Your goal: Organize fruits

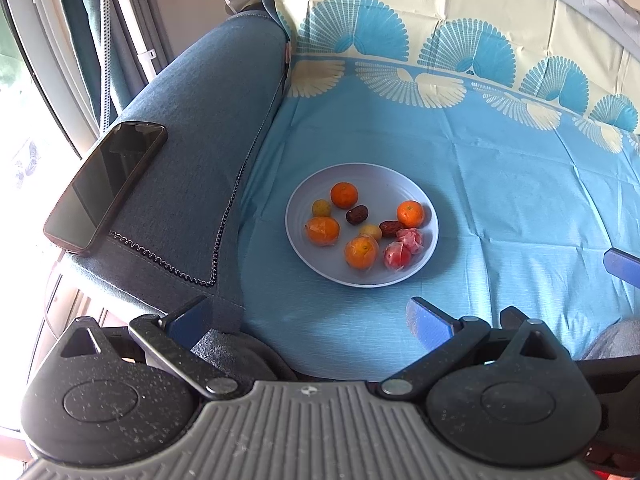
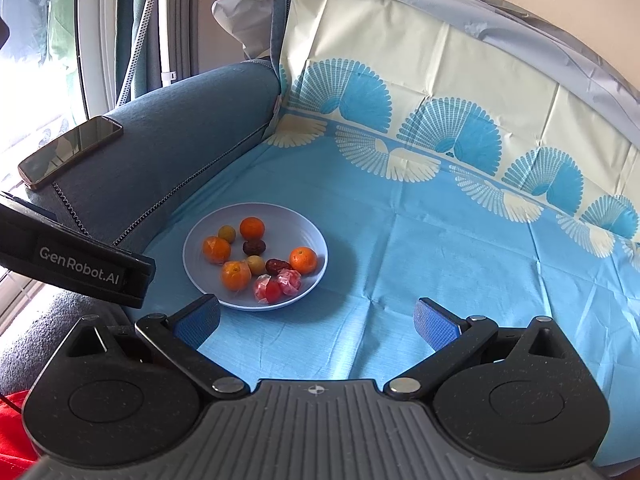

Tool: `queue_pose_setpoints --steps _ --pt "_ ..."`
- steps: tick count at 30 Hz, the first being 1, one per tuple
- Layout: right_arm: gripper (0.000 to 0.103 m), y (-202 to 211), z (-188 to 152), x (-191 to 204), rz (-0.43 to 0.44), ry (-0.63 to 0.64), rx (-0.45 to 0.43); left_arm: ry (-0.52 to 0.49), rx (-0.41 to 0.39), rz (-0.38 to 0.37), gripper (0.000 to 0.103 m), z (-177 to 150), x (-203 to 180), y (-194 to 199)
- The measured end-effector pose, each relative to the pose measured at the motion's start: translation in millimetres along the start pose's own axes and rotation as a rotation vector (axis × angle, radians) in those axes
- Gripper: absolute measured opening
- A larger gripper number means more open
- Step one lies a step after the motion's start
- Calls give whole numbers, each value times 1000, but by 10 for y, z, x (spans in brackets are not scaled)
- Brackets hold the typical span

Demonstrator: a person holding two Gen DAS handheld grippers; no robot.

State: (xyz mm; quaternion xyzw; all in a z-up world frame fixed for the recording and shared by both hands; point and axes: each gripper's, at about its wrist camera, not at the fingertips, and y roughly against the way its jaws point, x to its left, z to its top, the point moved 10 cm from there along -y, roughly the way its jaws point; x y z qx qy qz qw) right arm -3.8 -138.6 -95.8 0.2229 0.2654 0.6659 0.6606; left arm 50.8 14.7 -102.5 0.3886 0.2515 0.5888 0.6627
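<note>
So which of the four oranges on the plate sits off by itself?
The orange on the plate's right side, beside a dark date; the other three cluster toward the left and front.

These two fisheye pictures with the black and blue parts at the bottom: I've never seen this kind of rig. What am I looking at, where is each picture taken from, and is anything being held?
There is no robot here. A person holds a hand-held claw in each hand, and each claw has a camera that looks forward along its two blue-padded fingers. One picture comes from the left claw, the other from the right claw. Both are open and hold nothing.

Ahead is a sofa seat covered with a blue patterned cloth. On it stands a pale plate of fruit: four small oranges, such as this orange, two yellowish fruits, two dark dates and two pink wrapped pieces. A phone lies on the armrest. The black bar lettered GenRobot.AI in the right picture is most likely part of the left claw.
</note>
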Motion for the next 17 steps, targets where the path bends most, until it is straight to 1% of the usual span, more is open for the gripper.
queue_pose_setpoints --steps 12,17 --pt "102 2 10 22 2 -2 -3 -1 8 -4 103 -16 20 -12" --pt "102 13 32 44 20 -8 -11 20 6 17 103 -16 94 -16"
